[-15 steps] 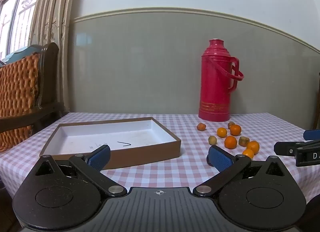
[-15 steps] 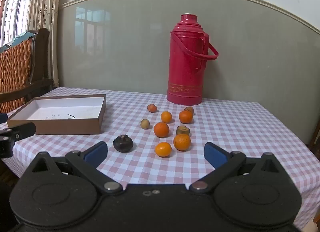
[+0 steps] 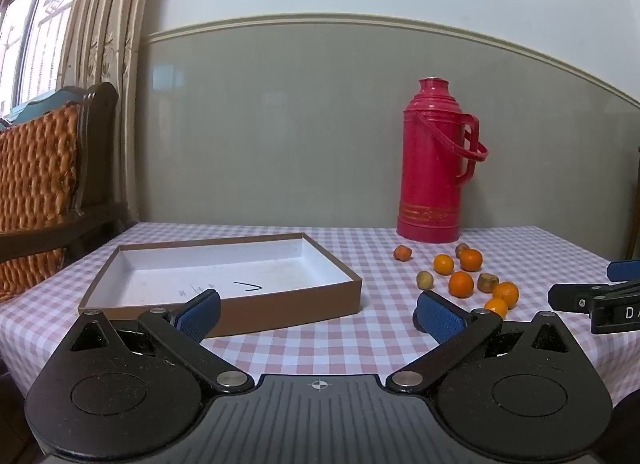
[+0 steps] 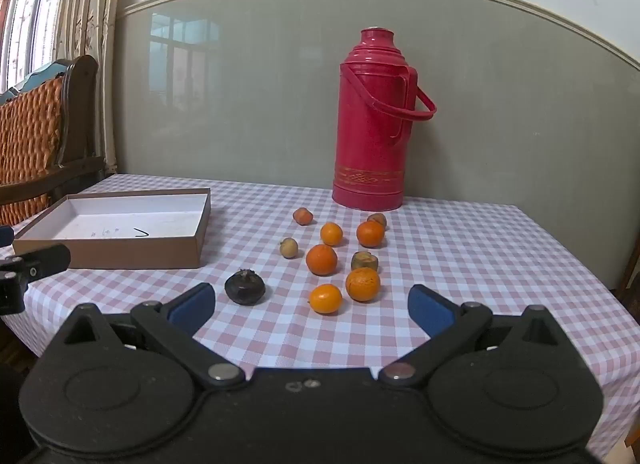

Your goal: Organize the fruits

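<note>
The fruits lie loose on the pink-and-white checked tablecloth (image 4: 460,248), directly ahead of the right claw (image 4: 312,306) and well apart from its pads. Nearest, just ahead of its gap, sits a small glossy orange citrus fruit (image 4: 325,298); a larger dull orange citrus fruit (image 4: 363,284) touches or nearly touches it on the far right. Ahead of the left pad rests a dark purple-brown round fruit with a dried calyx (image 4: 244,287). Farther out we see three more orange citrus fruits, plus several small brown and tan fruits too small to identify.

We judge the citrus to be light, firm under the rind yet bruisable, and free to roll on the cloth. Take each across its widest girth with both pads level, and close gently. The glossy one may slip; the dark fruit looks hard-shelled and should tolerate more pressure.

The right claw stands fully released, with nothing between its blue pads. The left claw (image 3: 318,314) is likewise released and empty. The shallow brown cardboard box with a white interior (image 3: 280,304) lies just ahead of its left pad and holds no fruit, so we judge the sorting not yet begun.

A tall red thermos flask with a handle (image 4: 370,120) stands beyond the fruits, near the wall.
</note>
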Demonstrator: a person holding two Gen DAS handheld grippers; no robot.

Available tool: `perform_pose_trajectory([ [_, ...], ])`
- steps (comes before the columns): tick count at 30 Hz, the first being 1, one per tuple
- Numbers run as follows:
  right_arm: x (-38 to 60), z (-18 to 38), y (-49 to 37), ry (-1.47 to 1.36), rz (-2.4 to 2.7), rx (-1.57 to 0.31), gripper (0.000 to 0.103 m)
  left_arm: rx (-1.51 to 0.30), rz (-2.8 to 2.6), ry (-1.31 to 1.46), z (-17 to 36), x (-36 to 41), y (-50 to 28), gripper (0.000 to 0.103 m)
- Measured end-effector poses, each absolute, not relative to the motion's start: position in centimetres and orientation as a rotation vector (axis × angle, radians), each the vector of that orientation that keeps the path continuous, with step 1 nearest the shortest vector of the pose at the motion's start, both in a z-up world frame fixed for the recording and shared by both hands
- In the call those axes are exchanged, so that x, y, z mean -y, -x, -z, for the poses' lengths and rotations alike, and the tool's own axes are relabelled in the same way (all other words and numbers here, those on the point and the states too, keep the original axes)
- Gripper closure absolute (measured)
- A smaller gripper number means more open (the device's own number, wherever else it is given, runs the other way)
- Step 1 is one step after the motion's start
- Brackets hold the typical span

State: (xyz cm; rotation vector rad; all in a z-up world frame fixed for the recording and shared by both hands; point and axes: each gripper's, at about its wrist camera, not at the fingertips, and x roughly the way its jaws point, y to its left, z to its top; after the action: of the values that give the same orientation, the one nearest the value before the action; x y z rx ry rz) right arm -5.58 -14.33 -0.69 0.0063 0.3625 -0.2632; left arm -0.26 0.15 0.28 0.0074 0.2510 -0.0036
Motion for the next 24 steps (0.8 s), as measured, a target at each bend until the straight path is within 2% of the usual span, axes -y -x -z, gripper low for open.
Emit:
perform_pose_trajectory([
  [24,14.36,0.69,5.53,-0.002,0.264,-0.364,0.006,-0.253,0.006,-0.003,-0.11,-0.23,-0.12,0.0],
])
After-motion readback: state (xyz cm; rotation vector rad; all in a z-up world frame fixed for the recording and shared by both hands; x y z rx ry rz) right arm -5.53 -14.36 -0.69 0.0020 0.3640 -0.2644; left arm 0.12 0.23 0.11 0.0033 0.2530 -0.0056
